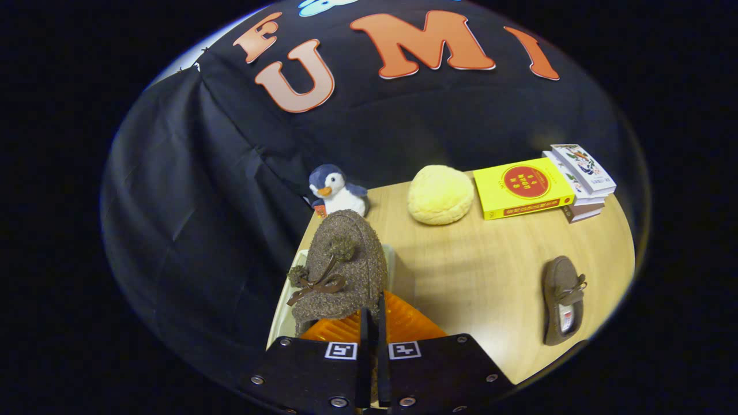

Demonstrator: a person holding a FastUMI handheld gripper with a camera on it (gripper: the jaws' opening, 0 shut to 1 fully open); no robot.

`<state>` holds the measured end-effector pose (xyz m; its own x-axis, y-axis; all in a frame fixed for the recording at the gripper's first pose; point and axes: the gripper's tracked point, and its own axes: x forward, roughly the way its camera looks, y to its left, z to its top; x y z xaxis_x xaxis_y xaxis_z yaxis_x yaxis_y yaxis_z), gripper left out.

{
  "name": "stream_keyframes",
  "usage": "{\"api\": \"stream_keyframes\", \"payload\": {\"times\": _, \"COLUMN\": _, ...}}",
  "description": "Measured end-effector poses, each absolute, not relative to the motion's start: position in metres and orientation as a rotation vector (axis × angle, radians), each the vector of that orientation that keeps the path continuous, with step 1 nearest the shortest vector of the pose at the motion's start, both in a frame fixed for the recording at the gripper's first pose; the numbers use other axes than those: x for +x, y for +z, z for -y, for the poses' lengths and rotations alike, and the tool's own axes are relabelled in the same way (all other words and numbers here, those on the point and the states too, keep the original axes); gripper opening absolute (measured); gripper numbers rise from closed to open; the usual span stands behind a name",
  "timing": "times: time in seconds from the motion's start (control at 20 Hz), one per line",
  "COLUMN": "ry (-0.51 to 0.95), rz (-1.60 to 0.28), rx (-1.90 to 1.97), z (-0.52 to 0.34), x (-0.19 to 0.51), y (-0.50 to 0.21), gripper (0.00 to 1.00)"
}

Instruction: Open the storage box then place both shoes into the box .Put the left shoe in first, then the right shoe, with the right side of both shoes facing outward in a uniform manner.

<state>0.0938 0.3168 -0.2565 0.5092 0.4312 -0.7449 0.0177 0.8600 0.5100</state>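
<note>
Tool (373, 314) fingers nearly closed, apparently pinching something, angled slightly downward

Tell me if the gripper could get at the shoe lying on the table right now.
Probably not yet: the gripper is shut on a brown shoe over the storage box; the other shoe lies unobstructed.

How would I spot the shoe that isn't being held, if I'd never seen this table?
Start at the wooden table and find the stack of books at its far side. Nearer than the books, well off to the side of the hand-held gripper, whose fingers pinch the other shoe, lies a brown shoe. It lies alone, flat on bare wood.
</note>
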Motion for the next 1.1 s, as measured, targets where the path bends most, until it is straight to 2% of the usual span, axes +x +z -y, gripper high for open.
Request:
{"api": "stream_keyframes", "payload": {"times": 0.3, "ry": 0.312, "rz": -1.106, "rx": 0.488, "z": -0.384, "x": 0.087, "y": -0.278, "gripper": 0.06}}
{"api": "stream_keyframes", "payload": {"times": 0.75, "ry": 0.325, "rz": -1.223, "rx": 0.389, "z": -0.409, "x": 0.071, "y": -0.324, "gripper": 0.06}}
{"api": "stream_keyframes", "payload": {"times": 0.95, "ry": 0.43, "rz": -1.234, "rx": 0.446, "z": -0.423, "x": 0.06, "y": -0.315, "gripper": 0.16}}
{"api": "stream_keyframes", "payload": {"times": 1.1, "ry": 0.494, "rz": -1.199, "rx": 0.479, "z": -0.419, "x": 0.06, "y": -0.298, "gripper": 0.3}}
